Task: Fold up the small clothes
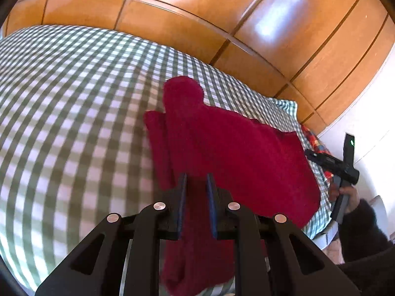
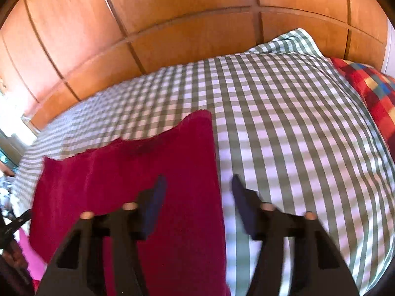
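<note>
Jaws of the left gripper (image 1: 196,180) are narrowly parted over the red garment (image 1: 229,148), gripping nothing I can see, the right gripper (image 2: 197,185) is wide open, and the garment lies partly folded on the checked bed (image 2: 296,135), so folding seems unfinished.

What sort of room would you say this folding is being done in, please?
Most likely a bedroom: the dark red knitted garment lies on a bed covered in a green-and-white checked sheet, with glossy wooden wardrobe panelling behind it and a multicoloured checked pillow at one end.
</note>
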`<state>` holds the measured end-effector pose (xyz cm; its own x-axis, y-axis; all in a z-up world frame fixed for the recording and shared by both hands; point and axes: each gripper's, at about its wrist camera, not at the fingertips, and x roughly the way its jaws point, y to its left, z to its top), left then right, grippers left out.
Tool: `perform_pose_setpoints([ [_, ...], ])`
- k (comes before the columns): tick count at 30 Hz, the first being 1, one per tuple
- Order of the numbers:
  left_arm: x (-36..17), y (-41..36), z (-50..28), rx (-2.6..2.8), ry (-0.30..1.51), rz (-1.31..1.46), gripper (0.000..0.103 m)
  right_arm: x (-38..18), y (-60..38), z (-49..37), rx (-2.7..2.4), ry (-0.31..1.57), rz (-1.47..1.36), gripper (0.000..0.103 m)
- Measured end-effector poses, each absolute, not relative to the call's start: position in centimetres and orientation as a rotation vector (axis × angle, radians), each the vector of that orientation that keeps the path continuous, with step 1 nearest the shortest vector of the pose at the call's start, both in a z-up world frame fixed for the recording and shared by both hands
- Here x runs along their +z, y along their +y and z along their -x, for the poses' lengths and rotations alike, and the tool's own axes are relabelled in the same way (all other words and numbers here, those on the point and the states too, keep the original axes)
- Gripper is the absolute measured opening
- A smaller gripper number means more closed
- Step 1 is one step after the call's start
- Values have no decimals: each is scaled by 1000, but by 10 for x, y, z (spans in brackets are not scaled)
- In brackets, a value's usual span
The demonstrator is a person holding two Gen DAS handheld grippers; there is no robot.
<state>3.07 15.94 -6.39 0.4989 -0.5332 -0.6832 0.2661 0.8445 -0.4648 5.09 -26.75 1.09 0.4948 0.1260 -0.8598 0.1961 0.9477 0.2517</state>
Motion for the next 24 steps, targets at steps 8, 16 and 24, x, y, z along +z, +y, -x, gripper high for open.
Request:
perform_pose_setpoints([
  [8, -71, 136, -46, -357, 969, 120, 11, 40, -265, -52, -88, 892, -278, 3],
  [16, -78, 140, -45, -261, 1004, 169, 11, -33, -267, -62, -164, 1024, -307, 16],
  [24, -55, 144, -77, -270, 974, 229, 40, -40, -288, -48, -230, 994, -416, 54],
])
